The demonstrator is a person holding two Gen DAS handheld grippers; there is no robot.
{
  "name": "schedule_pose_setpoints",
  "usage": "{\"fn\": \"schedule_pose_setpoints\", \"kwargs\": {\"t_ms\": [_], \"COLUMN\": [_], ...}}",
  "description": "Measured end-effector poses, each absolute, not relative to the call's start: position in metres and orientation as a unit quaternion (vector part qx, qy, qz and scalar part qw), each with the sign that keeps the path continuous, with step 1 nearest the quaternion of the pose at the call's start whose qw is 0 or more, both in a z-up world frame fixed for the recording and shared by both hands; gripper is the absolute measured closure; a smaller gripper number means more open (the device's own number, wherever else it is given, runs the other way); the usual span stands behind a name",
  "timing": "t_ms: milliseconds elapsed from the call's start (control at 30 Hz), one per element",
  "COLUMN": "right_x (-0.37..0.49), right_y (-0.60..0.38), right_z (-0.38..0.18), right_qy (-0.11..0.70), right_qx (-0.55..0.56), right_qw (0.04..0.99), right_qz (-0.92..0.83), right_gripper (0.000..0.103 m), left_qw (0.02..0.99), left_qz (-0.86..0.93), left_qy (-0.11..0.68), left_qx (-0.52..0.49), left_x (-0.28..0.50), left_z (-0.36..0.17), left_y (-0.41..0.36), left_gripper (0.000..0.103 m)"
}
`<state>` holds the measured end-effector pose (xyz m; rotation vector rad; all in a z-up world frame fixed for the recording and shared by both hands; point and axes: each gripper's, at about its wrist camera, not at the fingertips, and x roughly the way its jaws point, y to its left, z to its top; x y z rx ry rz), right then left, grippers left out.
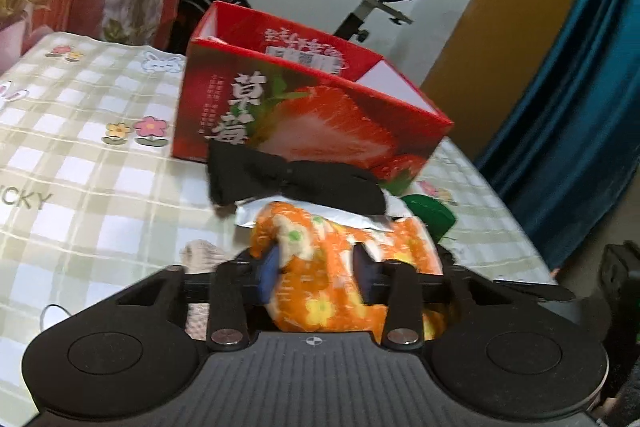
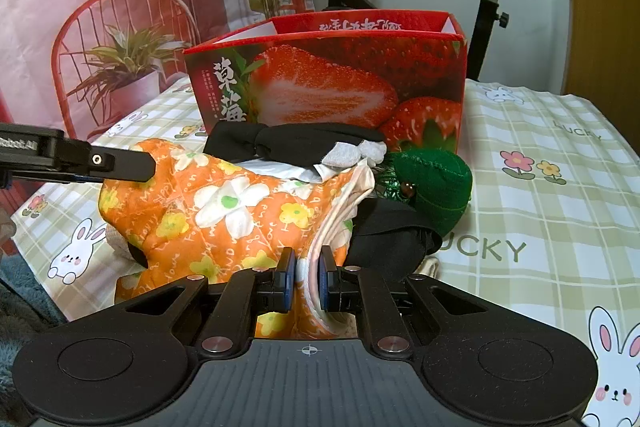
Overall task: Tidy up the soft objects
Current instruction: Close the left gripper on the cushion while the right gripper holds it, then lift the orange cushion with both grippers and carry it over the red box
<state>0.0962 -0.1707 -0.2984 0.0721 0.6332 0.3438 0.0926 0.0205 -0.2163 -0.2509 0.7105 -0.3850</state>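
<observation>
- Both jaws are clamped on the orange cloth (image 2: pixel 224 215): right gripper (image 2: pixel 306 277) pinching its near edge, left gripper (image 1: pixel 316 267) bunching the far-left end.
- Cloth stretches sideways between them, box (image 2: pixel 340 75) straight ahead behind the pile.

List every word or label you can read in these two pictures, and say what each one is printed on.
"LUCKY": tablecloth, printed more than once.
"草莓": front of the red strawberry box.
Upside-down white characters on the box's inner flap: not legible.
Small white print beside "草莓": too small.
White lettering on the left hand-held gripper: too blurred.
</observation>
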Motion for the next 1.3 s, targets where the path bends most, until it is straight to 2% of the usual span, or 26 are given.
{"fn": "schedule_pose_setpoints", "kwargs": {"t_ms": [33,133,433,833,1133,1300], "right_x": [0.096,0.096,0.094,0.070,0.091,0.122], "right_y": [-0.171,-0.170,-0.171,-0.173,-0.178,-0.182], "right_z": [-0.299,-0.299,-0.295,-0.238,-0.210,-0.182], "right_qy": [0.310,0.310,0.306,0.197,0.178,0.158], "right_qx": [0.036,0.036,0.041,0.002,0.001,0.002], "right_qw": [0.935,0.935,0.936,0.962,0.964,0.967], "right_qz": [0.168,0.169,0.169,0.189,0.198,0.202], "right_gripper": [0.092,0.092,0.094,0.097,0.097,0.097], "left_qw": [0.911,0.901,0.903,0.943,0.952,0.961], "left_qz": [-0.178,-0.163,-0.167,-0.203,-0.191,-0.192], "left_qy": [0.350,0.373,0.371,0.252,0.226,0.189], "left_qx": [-0.123,-0.149,-0.138,-0.085,-0.076,-0.064], "left_x": [0.094,0.099,0.100,0.075,0.091,0.118], "left_z": [-0.218,-0.228,-0.226,-0.164,-0.143,-0.111], "left_y": [0.023,0.034,0.030,0.028,0.030,0.031], "left_gripper": [0.081,0.085,0.089,0.090,0.090,0.090]}}
